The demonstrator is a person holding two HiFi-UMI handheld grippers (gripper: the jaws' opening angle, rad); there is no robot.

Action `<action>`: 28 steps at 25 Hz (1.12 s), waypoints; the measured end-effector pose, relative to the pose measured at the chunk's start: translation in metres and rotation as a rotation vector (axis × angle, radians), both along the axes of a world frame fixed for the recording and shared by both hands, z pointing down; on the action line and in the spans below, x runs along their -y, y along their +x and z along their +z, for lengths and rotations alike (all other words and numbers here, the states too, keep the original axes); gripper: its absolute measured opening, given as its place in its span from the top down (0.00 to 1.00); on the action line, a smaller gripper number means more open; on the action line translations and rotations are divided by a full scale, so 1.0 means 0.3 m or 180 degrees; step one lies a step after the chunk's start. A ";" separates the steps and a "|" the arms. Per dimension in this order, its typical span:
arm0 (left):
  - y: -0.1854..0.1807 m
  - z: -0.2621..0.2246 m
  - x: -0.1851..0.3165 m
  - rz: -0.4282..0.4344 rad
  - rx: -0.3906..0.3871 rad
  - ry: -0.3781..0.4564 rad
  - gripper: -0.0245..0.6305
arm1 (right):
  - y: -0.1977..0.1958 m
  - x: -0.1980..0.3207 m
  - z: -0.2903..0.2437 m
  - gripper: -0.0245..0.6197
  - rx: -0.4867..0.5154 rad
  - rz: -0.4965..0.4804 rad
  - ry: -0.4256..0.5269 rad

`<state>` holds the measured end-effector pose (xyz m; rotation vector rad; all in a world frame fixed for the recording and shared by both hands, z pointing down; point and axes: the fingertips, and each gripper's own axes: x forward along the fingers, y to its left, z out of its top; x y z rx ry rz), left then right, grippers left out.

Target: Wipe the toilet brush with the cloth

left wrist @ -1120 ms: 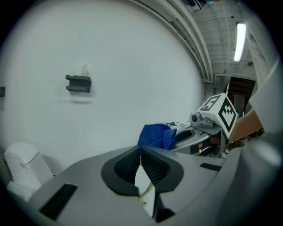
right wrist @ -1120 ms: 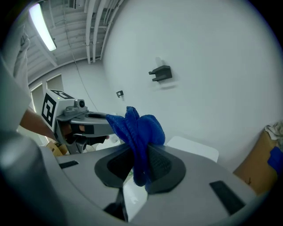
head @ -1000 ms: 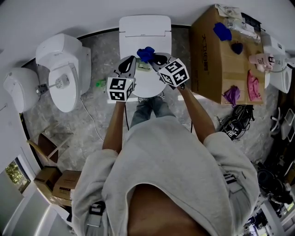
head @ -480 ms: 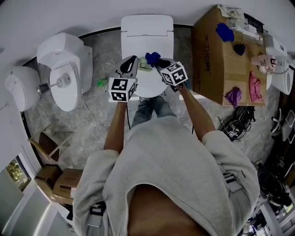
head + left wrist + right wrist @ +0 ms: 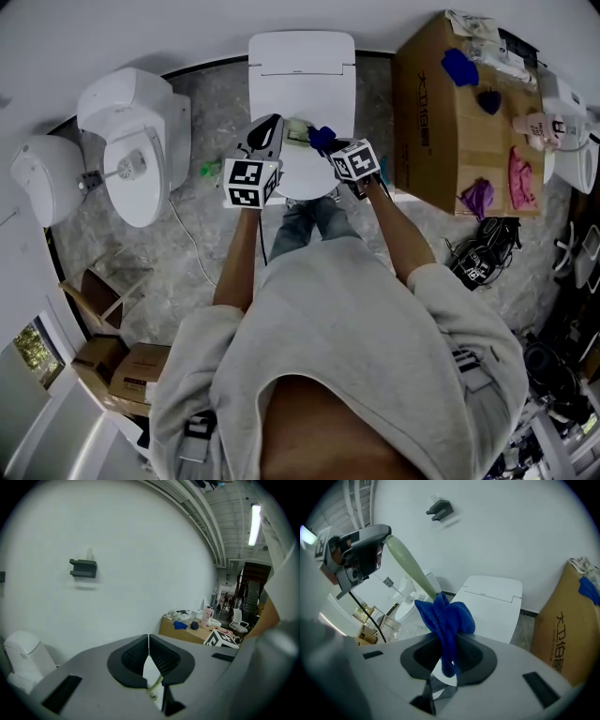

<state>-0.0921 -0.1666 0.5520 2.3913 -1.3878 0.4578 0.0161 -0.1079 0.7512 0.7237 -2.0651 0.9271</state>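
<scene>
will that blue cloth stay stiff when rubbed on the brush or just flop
Probably floppy: the blue cloth bunches in folds and droops where it is pinched in the right gripper. It looks soft and light, so it will likely wrap the toilet brush handle rather than push it.

The toilet brush shows only as a pale green shaft in the right gripper view. Its lower end runs behind the blue cloth, so contact there cannot be told. Between the pressed-together jaws of the left gripper only a thin sliver of it peeks out. In the head view it is too small to read. The picture's right edge cuts off the cardboard box.
</scene>
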 end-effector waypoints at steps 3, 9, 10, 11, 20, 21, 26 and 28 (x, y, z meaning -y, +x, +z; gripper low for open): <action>0.003 0.002 0.006 0.0011 0.0002 0.0001 0.93 | 0.017 -0.026 0.014 0.82 -0.0070 0.0015 -0.0052; -0.002 0.003 0.009 0.0012 0.0003 -0.0015 0.93 | 0.018 0.055 -0.066 0.82 0.0087 0.0147 0.0236; -0.003 0.002 0.009 0.0013 0.0007 -0.0013 0.93 | 0.014 0.080 -0.103 0.82 0.0135 0.0182 0.0338; -0.002 0.003 0.010 0.0016 0.0010 -0.0006 0.93 | 0.008 0.105 -0.145 0.82 0.0191 0.0215 0.0447; -0.001 0.005 0.014 0.0022 0.0017 0.0009 0.93 | -0.109 0.174 -0.590 0.82 0.0744 0.0126 0.1421; -0.002 0.005 0.014 0.0019 0.0017 0.0011 0.93 | -0.122 0.168 -0.624 0.82 0.0793 0.0115 0.1481; -0.001 0.003 0.016 0.0010 0.0016 0.0020 0.93 | -0.162 0.137 -0.653 0.82 0.0840 0.0043 0.1558; 0.001 0.003 0.017 0.0008 0.0018 0.0021 0.93 | -0.163 0.128 -0.615 0.82 0.0770 0.0024 0.1515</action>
